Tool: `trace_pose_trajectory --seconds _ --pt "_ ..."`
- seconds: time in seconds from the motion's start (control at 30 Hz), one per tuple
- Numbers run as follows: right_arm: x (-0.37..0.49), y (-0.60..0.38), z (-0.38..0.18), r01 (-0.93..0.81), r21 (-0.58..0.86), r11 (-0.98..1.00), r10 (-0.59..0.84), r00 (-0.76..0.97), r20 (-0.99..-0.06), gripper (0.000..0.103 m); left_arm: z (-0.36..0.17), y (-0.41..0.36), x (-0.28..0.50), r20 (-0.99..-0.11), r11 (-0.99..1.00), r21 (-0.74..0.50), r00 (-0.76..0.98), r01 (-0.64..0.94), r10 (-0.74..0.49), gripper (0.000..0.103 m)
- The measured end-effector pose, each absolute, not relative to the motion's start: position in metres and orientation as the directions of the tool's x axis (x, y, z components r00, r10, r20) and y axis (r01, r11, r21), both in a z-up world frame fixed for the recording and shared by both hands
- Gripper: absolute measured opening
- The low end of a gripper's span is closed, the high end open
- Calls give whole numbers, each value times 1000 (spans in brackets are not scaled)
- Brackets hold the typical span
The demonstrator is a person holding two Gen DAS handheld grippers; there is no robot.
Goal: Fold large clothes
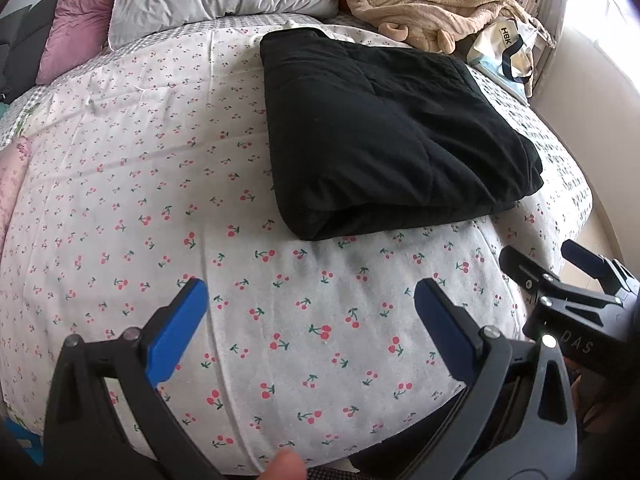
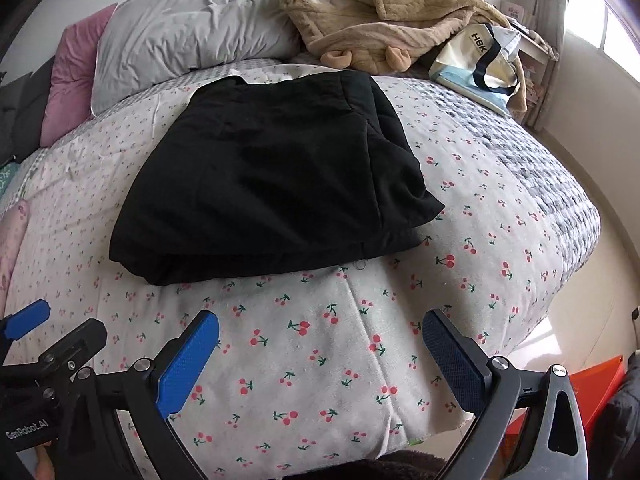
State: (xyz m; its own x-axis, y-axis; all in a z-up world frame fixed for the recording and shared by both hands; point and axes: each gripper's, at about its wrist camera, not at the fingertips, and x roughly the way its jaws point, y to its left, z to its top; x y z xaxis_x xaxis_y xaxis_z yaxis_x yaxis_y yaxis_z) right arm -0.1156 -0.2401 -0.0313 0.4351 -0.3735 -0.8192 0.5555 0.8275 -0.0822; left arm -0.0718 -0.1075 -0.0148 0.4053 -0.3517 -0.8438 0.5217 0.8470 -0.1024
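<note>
I see my left gripper (image 1: 310,316) spread wide, blue pads (image 1: 180,330) well apart, holding nothing; it hovers over the cherry-print bed (image 1: 168,184) near its front edge. My right gripper (image 2: 320,356) is just as wide open and empty, above the same stretch of bed, and it shows at the right edge of the left view. The black garment (image 2: 264,176) lies folded into a thick stack in the middle of the bed, beyond both grippers and apart from them. Behind it sit a grey pillow (image 2: 188,36), a tan robe (image 2: 384,12) and a tote (image 2: 480,64) at the far right corner.
</note>
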Motion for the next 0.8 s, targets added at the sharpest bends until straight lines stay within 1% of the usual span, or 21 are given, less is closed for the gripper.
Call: trace_pose_trajectory --seconds 0.8 --pt "-118 -240 -34 559 -77 825 -371 434 -821 102 -17 -107 -71 -847 846 -100 402 523 -348 102"
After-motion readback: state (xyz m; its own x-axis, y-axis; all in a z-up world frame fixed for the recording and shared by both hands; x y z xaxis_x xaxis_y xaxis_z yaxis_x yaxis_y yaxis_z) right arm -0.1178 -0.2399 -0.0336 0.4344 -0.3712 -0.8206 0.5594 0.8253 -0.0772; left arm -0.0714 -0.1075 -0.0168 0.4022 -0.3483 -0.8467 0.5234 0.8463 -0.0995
